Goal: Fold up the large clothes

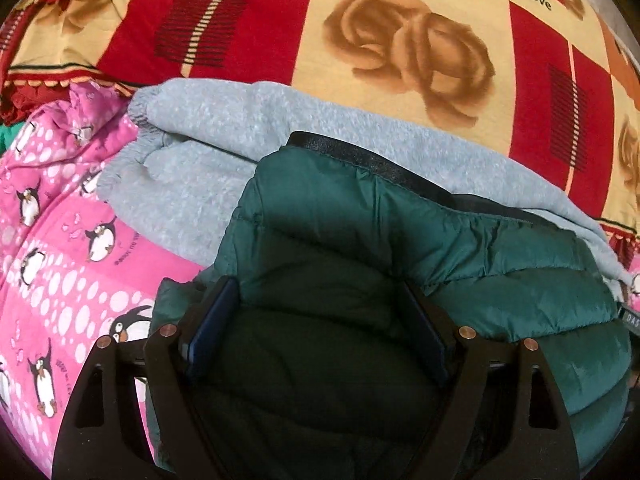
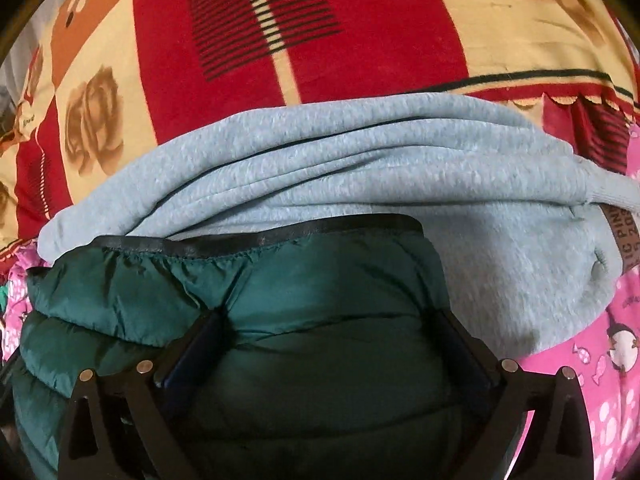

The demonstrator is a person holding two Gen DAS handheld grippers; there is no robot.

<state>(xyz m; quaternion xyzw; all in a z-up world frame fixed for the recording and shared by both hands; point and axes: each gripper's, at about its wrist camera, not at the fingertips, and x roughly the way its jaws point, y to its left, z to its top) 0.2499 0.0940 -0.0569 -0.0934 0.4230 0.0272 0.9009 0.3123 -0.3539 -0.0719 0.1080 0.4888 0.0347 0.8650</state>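
A dark green puffer jacket [image 1: 360,240] with a black trimmed hem lies folded on top of a grey sweatshirt [image 1: 208,160]. My left gripper [image 1: 320,320] is down on the jacket's left part. Its jaws stand wide, with a thick padded fold filling the gap and its blue pads [image 1: 208,328] pressed against it. In the right wrist view the same jacket [image 2: 280,280] bulges between my right gripper's [image 2: 332,344] fingers. Those jaws are spread to their widest, and the pads [image 2: 192,352] stand beside the fabric without squeezing it. The grey sweatshirt [image 2: 340,168] lies just beyond.
A pink quilt with penguins [image 1: 60,260] lies under the clothes on the left and shows again at the right edge as pink quilt [image 2: 608,360]. Behind is a red and cream blanket with roses [image 1: 400,40], seen also as blanket [image 2: 360,20].
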